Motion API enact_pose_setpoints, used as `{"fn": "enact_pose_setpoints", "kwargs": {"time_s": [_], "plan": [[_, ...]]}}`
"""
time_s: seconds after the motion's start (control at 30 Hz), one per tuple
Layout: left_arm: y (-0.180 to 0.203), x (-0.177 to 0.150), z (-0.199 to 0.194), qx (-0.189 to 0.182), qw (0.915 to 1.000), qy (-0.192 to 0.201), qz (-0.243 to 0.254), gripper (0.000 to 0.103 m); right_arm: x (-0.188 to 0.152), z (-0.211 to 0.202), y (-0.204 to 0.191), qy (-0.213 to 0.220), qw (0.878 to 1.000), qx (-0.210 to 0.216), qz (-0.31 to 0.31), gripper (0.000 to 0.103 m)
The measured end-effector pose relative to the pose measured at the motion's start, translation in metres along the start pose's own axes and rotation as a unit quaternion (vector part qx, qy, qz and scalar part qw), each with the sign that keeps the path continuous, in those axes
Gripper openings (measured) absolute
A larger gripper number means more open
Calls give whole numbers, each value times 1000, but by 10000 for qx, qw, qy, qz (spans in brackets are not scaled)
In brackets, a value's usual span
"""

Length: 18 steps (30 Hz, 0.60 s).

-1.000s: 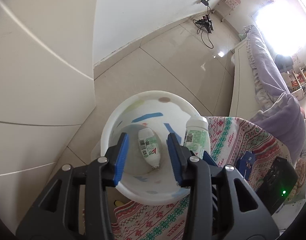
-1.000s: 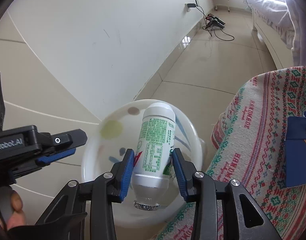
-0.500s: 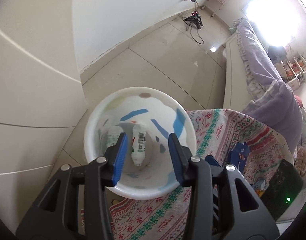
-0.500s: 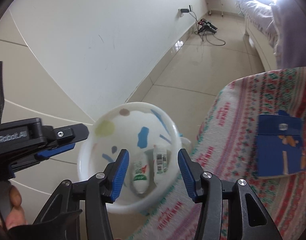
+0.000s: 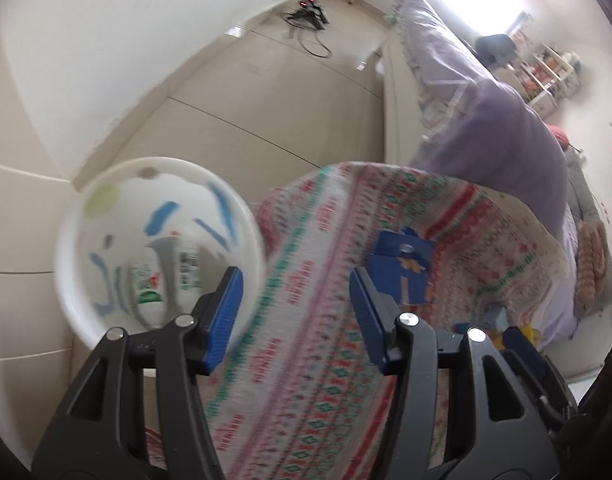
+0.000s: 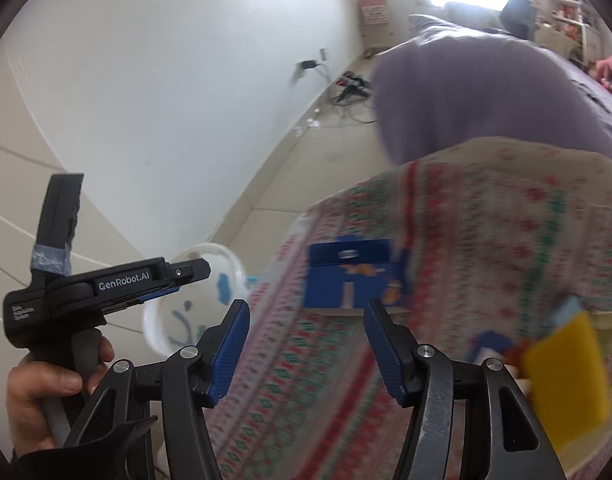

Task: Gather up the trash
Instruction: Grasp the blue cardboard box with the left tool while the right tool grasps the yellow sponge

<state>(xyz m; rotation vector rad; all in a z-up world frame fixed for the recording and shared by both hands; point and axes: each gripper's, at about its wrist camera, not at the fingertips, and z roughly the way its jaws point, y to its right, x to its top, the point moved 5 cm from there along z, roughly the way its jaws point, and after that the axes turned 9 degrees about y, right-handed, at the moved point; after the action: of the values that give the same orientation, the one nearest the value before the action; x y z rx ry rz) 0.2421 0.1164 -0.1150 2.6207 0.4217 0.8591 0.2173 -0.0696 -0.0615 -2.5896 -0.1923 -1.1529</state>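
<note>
A white bin [image 5: 106, 184] with coloured patches stands on the floor beside the patterned tablecloth [image 5: 325, 360]. Two white bottles [image 5: 150, 280] with green labels lie inside it. A blue carton [image 5: 401, 264] lies flat on the cloth; it also shows in the right wrist view [image 6: 345, 276]. My left gripper [image 5: 292, 316] is open and empty over the cloth's edge, right of the bin. My right gripper [image 6: 307, 344] is open and empty above the cloth, just short of the carton. The bin [image 6: 210, 280] shows partly behind the left gripper's body [image 6: 106, 288].
A yellow object [image 6: 565, 376] and blue bits lie on the cloth at the right. A bed with a purple cover [image 5: 485, 128] stands beyond the table. Cables and a power strip [image 5: 309, 8] lie on the tiled floor by the white wall.
The right gripper dropped its bottle into the bin and opened. Both grippers swung right, from over the bin to over the tablecloth, toward the blue carton. The left jaws opened wider.
</note>
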Motion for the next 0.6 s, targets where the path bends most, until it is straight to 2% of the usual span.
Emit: {"fn": "enact_pose_setpoints", "kwargs": {"time_s": [0.07,0.17,0.27,0.43,0.6], "plan": [[19,-4,6,-171,9998,-67,112,60,4,-21,21,122,9997,-210,84,63],[39,-9,17,-198,9993,-136,278,63,7,-47,46,299,9984,-449,141,65],[51,-15,35,-169,9985,-366,367,63,4,-69,74,532,9961,-625,318,70],[58,-23,63,-161,9973,-699,163,63,-2,-93,127,761,9899,-1041,581,72],[66,-33,81,-237,9960,-862,54,61,-5,-95,166,723,9865,-1150,914,72]]}}
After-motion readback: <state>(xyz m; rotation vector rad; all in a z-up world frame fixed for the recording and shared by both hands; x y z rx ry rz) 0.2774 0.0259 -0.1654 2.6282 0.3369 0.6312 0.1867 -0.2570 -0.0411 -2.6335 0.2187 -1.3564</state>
